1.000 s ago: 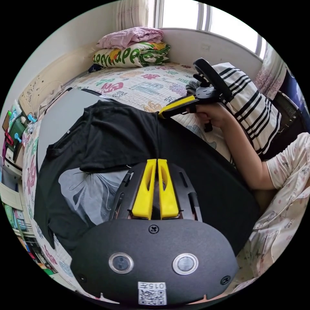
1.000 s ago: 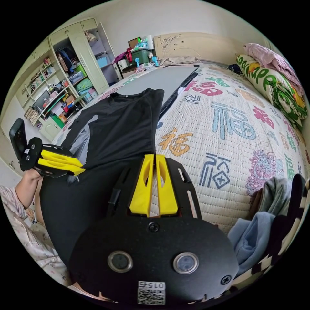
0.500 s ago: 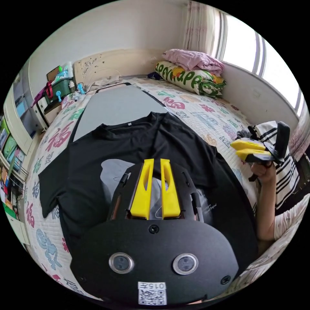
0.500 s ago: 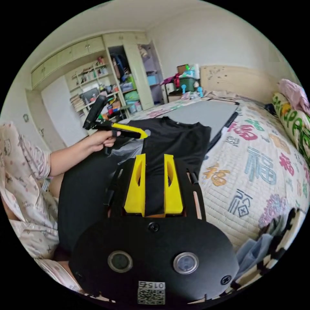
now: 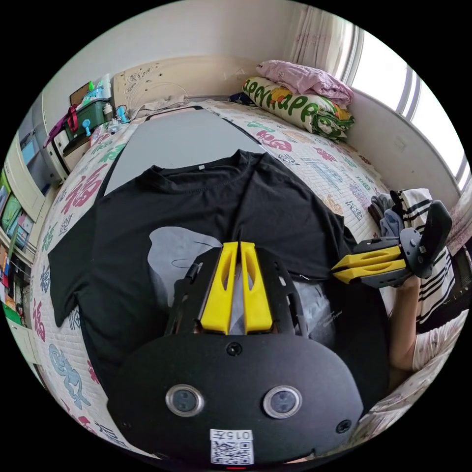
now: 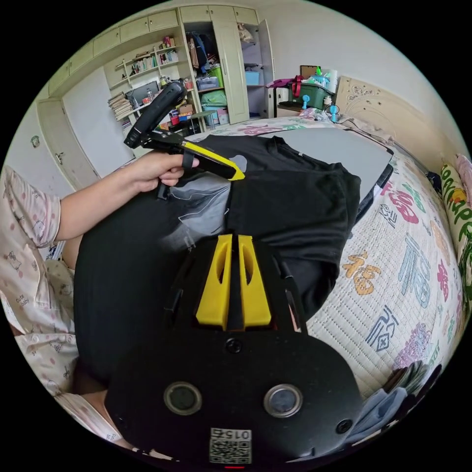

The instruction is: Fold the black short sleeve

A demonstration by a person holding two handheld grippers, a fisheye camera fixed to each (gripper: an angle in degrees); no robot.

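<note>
**Black tee: limp, light, grip at edges only**

Quilted bedspread with coloured characters underlies everything ahead of both sets of jaws; a grey flat board lies on it beyond the tips in the left gripper view.

Black short-sleeve T-shirt with a grey print lies spread on the bedspread, collar on the board's near end, far from the jaws. The lower part runs under both grippers toward the person. One sleeve lies flat out to the left of the left jaws; in the right gripper view the other side looks bunched and folded over to the right of the right jaws, draping toward the quilt.

Handling, my read: thin knit, light, no stiffness. It sags and creases wherever unsupported, and a single-point pinch just drags a peak. Not fragile. It may slide a bit on the board and cling more on the quilt. Best holds: hem corners, sleeve seam, shoulder line, two points at once so the edge stays taut.

Left gripper: yellow jaws nearly together, thin gap, over the grey print. Can't tell if any cloth is pinched.

Right gripper: yellow jaws nearly together, dark sliver between them over the black cloth; can't tell whether they clamp fabric. In the left gripper view it sits right of the left jaws, at the shirt's side edge.
</note>
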